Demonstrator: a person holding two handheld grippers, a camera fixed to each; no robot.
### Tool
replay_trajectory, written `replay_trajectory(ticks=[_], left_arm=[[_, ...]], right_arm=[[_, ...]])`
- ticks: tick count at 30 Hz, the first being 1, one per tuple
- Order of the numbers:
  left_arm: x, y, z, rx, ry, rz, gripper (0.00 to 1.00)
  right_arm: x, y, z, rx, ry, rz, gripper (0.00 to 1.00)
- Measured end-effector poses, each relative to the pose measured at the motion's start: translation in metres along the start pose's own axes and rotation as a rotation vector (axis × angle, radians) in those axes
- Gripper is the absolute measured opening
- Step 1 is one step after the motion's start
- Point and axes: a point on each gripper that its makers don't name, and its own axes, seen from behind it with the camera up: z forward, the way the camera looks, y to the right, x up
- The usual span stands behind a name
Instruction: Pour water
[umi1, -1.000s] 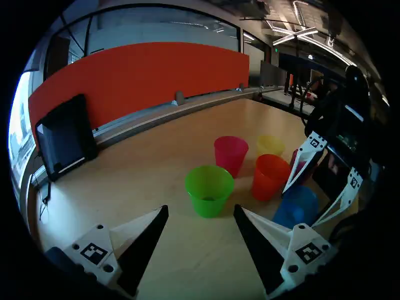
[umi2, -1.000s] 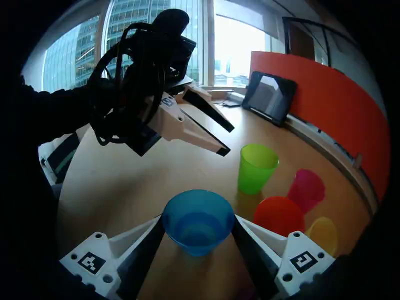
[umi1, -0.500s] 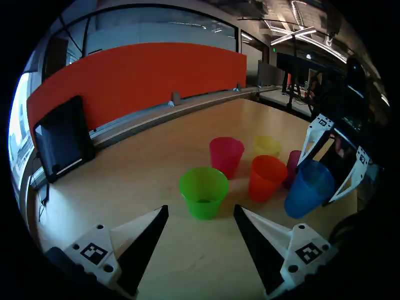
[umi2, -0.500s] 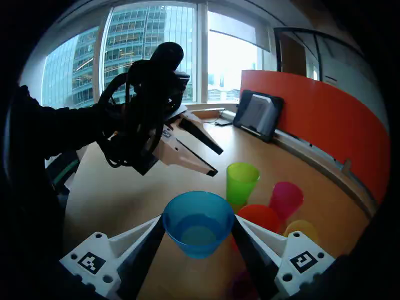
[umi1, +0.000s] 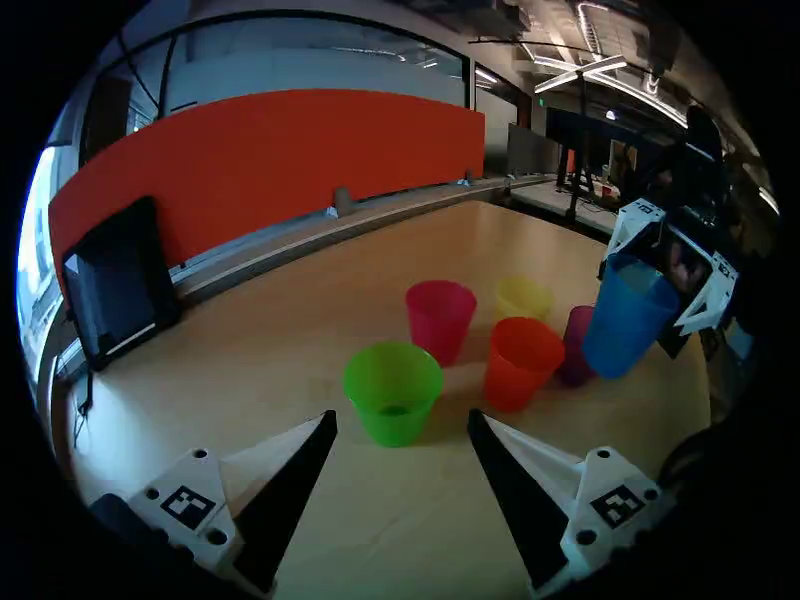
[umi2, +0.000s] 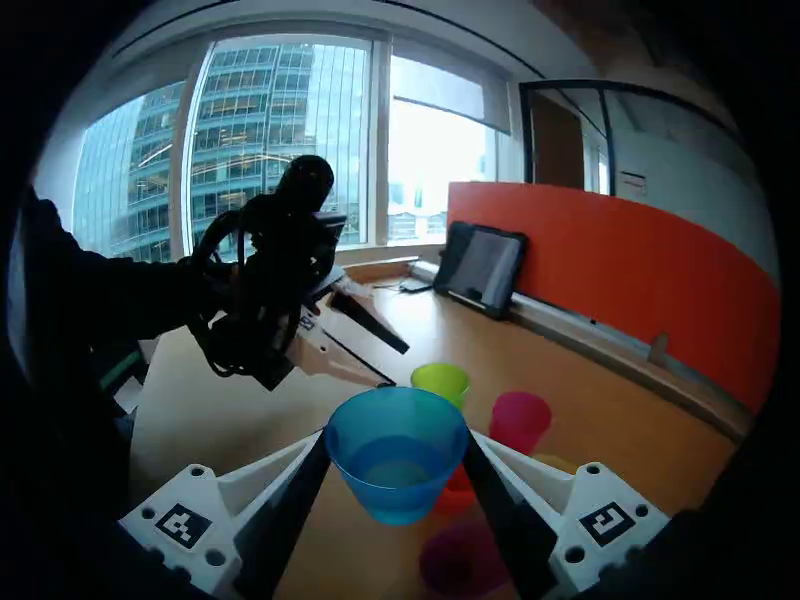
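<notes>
Right tool (umi2: 397, 445) is clamped on the blue cup (umi2: 397, 475), with both fingers pressing its sides. It holds the cup upright and up off the worktop (umi1: 300, 330), so the little water inside does not spill. Left tool (umi1: 400, 414) is spread apart and holds nothing, low near the green cup (umi1: 392, 390). Close by stand the pink cup (umi1: 438, 315), orange cup (umi1: 520, 360), yellow cup (umi1: 522, 297) and purple cup (umi1: 577, 345), so I think the pour needs good aim.

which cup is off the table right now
The blue cup: it hangs above the table, clamped in the right hand-held gripper. The green cup, pink cup, orange cup, yellow cup and purple cup all stand on it.
</notes>
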Motion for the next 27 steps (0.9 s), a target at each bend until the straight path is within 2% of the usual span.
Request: replay_trajectory(ticks=[6,15,27], left_arm=[[-0.001,0.001,0.005,-0.005,-0.007,0.000,0.97],[-0.008,-0.004,0.018,0.014,-0.032,0.004,0.97],[-0.010,-0.008,0.044,0.017,-0.061,-0.011,0.97]], right_arm=[[0.016,0.013,-0.013,-0.042,0.053,0.005,0.93],[0.039,0.033,-0.036,-0.102,0.117,0.010,0.93],[0.063,0.053,-0.059,-0.163,0.166,-0.013,0.92]])
